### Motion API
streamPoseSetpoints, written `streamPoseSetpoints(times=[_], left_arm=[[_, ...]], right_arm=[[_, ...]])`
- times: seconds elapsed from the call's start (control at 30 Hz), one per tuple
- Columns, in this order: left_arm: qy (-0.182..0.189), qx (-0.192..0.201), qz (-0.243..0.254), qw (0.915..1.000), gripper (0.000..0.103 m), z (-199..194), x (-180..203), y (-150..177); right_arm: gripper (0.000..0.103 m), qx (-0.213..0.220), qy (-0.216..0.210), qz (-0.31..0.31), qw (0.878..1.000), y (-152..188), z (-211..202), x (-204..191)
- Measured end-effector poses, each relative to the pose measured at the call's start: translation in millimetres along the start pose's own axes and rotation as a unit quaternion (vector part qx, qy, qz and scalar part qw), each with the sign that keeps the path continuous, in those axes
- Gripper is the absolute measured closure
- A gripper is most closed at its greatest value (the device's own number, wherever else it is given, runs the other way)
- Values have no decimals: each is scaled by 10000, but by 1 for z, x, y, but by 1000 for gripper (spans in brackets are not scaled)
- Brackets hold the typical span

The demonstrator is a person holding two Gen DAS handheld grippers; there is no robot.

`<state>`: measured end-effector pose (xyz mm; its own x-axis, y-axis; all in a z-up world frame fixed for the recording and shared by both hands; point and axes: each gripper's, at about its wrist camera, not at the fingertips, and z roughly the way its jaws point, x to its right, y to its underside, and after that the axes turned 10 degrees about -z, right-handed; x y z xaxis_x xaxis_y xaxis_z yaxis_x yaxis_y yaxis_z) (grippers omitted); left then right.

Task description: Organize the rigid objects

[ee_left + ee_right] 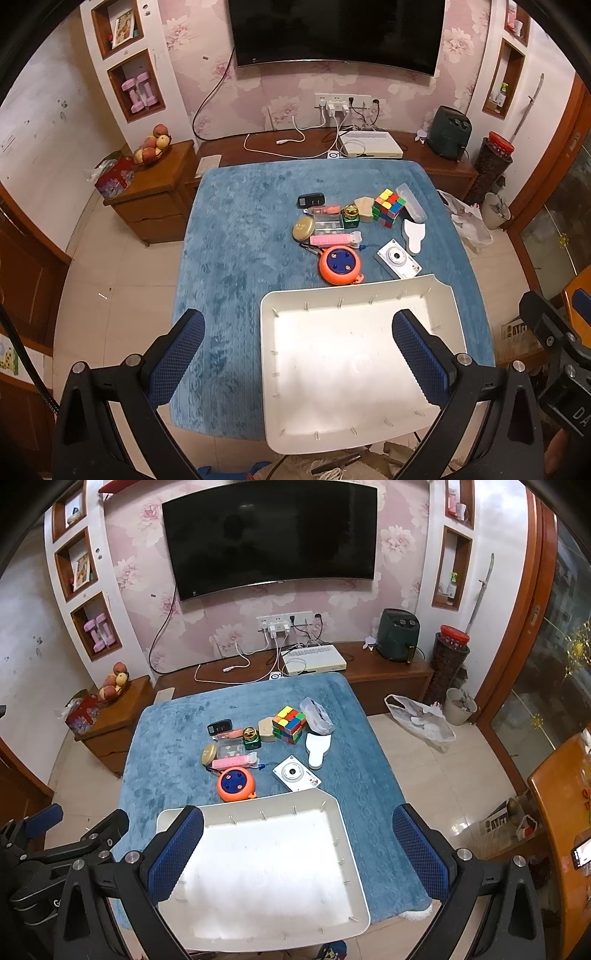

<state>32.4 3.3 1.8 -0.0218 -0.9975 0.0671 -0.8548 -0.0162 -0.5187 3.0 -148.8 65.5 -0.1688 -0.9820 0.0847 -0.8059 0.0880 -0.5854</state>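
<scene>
My left gripper (298,334) and right gripper (298,830) both spread wide, holding nothing, above white tray (354,853) at near edge of blue-covered counter (177,731); beyond tray, clustered: orange disc (235,784), white camera (296,774), colour cube (289,723)

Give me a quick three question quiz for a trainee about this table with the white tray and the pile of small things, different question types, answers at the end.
1. True or false: the white plastic tray already holds the multicoloured puzzle cube.
2. Multiple choice: which item lies closest to the tray's far rim? A) the round orange case with a blue centre B) the black car key fob C) the small green bottle with a gold cap
3. Fill in: both the left gripper and the right gripper are ____ and hold nothing.

Key: 1 false, the tray is empty. 2 A. 3 open.
</scene>
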Motion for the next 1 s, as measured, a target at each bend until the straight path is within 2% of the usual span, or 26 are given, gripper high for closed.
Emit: streamPoseSetpoints(times=[0.6,0.83,1.0], left_arm=[[265,-22,401,9988,2,22,-4,-22],[341,-50,475,9983,2,29,0,-31],[335,-103,380,9987,2,37,6,-39]], right_arm=[[6,-74,210,315,9993,-6,15,-12],[6,-71,186,172,9997,-18,21,-12],[6,-61,7,124,9999,-33,30,2]])
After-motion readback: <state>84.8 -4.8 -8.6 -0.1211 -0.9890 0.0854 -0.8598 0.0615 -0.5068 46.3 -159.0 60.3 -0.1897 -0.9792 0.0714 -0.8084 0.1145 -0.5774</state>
